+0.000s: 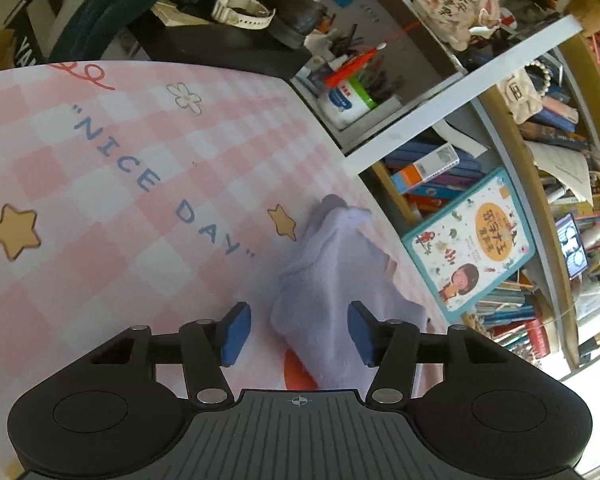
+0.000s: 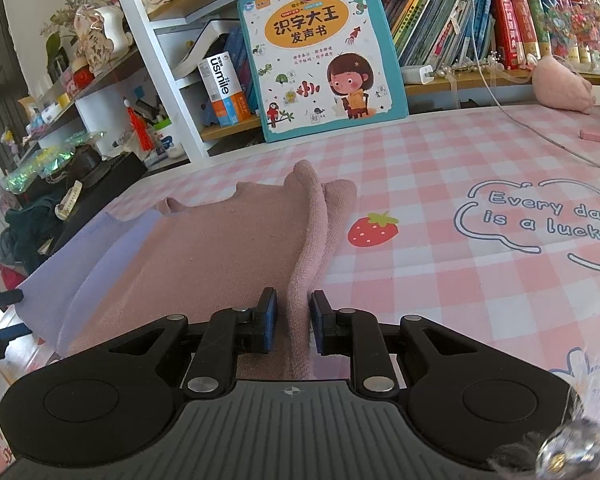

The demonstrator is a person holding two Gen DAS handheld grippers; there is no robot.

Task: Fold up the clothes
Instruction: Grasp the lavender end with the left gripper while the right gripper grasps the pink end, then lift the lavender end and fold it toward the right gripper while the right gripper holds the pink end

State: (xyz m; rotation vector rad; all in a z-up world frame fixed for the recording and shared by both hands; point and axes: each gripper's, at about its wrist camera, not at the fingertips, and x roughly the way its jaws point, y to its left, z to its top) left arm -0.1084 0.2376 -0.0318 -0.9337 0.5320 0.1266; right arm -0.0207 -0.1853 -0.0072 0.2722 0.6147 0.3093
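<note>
Right claw (image 2: 293,322) pinches pink garment (image 2: 204,248) fold.

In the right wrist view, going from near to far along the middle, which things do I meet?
Right gripper → pink garment → checked tablecloth → children's book standing against the shelf.
</note>
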